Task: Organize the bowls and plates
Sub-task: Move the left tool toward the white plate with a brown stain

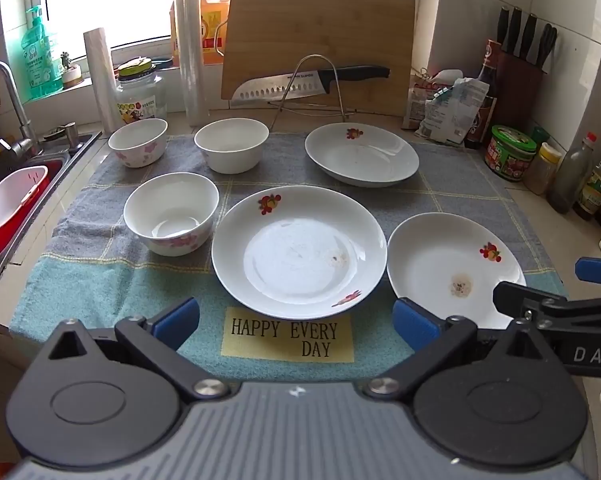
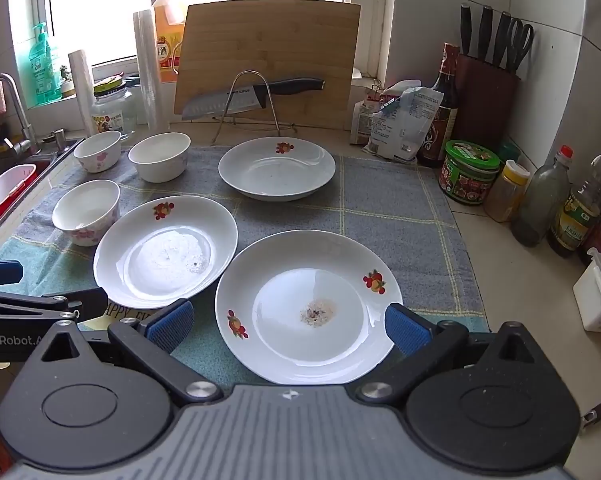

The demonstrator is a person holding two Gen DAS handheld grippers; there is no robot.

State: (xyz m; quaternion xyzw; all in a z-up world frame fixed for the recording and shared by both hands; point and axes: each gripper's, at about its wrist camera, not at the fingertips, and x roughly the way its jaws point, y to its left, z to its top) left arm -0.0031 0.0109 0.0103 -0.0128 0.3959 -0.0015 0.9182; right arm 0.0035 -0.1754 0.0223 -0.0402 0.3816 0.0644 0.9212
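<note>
The left gripper [image 1: 296, 322] is spread wide and holds nothing, hovering over the towel's "HAPPY EVERY DAY" label [image 1: 287, 335]. Just ahead of its fingers sits the middle plate [image 1: 299, 251], with a flowered bowl [image 1: 171, 213] ahead to its left and two more bowls [image 1: 138, 142] [image 1: 231, 145] farther off. The right gripper [image 2: 287, 326] is equally spread and empty, its fingers flanking the stained plate [image 2: 309, 306] without touching. A third plate [image 2: 276, 168] lies well ahead of it.

This is a home kitchen: a sink [image 1: 24, 184] with faucet [image 1: 14, 100], a knife block [image 2: 486, 92], a cutting board [image 1: 318, 44] and what seem sauce bottles [image 2: 576, 216] stand on the tabletop [image 2: 520, 280].
</note>
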